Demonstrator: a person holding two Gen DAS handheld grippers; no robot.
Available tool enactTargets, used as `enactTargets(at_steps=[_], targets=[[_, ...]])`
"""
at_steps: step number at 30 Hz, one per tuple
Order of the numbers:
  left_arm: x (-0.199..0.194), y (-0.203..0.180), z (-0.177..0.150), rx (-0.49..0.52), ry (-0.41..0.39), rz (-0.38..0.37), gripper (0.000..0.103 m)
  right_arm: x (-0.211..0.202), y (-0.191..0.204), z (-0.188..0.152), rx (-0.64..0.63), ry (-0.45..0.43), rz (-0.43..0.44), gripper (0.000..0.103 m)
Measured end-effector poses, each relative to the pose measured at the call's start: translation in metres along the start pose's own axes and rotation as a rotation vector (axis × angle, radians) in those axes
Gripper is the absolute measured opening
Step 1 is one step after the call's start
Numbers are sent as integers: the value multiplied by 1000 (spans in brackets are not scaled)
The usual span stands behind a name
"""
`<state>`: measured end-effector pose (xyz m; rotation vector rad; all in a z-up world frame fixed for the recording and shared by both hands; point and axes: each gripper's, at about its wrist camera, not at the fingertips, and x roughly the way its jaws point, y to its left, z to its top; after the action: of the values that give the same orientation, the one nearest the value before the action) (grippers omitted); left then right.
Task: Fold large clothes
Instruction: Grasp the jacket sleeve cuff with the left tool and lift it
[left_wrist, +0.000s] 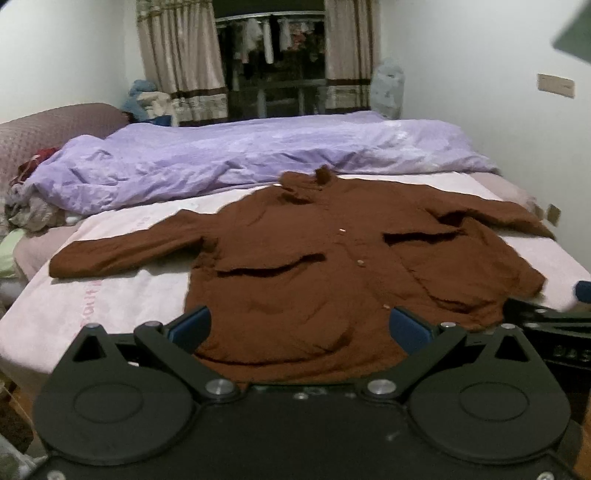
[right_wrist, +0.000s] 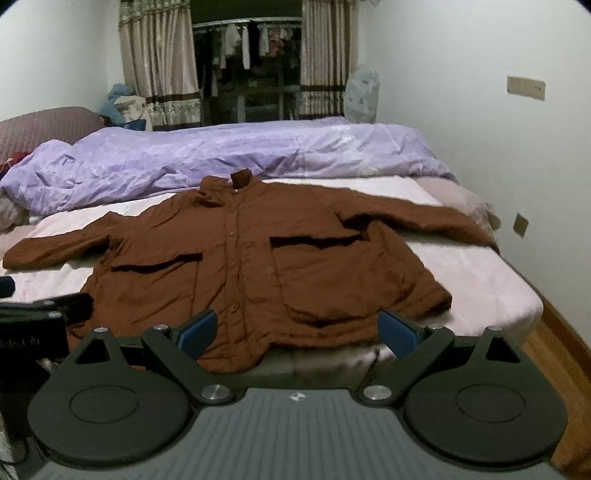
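Note:
A large brown button-up jacket (left_wrist: 314, 258) lies spread flat, front up, on the pale pink sheet of the bed (left_wrist: 110, 295), collar at the far side, both sleeves stretched out sideways. It also shows in the right wrist view (right_wrist: 240, 266). My left gripper (left_wrist: 299, 325) is open and empty, held just above the jacket's near hem. My right gripper (right_wrist: 299, 332) is open and empty above the hem's right part. The right gripper's edge shows at the right of the left wrist view (left_wrist: 554, 317), and the left gripper's edge shows at the left of the right wrist view (right_wrist: 37, 314).
A crumpled lilac duvet (left_wrist: 258, 151) lies across the far half of the bed. A padded headboard (left_wrist: 44, 129) and loose clothes (left_wrist: 33, 210) are at the left. The white wall (right_wrist: 480, 147) runs along the right, with wooden floor (right_wrist: 554, 354) beside the bed.

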<state>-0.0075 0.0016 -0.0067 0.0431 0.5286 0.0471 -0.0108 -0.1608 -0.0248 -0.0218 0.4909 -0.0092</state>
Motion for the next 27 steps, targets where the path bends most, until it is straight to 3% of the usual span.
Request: enactTargets(at_steps=[2, 6, 9, 11, 13, 17, 20, 22, 24, 27], targets=[[10, 14, 1, -12, -44, -7, 103, 19, -4, 6, -21, 9, -32, 103], [57, 72, 5, -105, -1, 72, 103, 63, -11, 16, -28, 41, -73, 103], [103, 134, 9, -157, 54, 214, 103, 101, -17, 21, -31, 88, -82, 103], [139, 194, 14, -205, 113, 306, 103, 125, -20, 25, -42, 118, -99, 103], [174, 272, 19, -327, 181, 395, 103, 147, -22, 32, -49, 145, -123, 103], [225, 405, 16, -571, 220, 505, 103, 183, -26, 47, -18, 180, -128, 103], [260, 475, 15, -742, 251, 527, 103, 205, -26, 55, -1, 199, -144, 103], [278, 504, 17, -837, 216, 464, 103, 222, -27, 59, 7, 218, -151, 103], [299, 520, 25, -860, 199, 437, 103, 238, -26, 61, 12, 244, -165, 103], [333, 534, 27, -888, 271, 474, 103, 258, -28, 66, 18, 274, -180, 103]])
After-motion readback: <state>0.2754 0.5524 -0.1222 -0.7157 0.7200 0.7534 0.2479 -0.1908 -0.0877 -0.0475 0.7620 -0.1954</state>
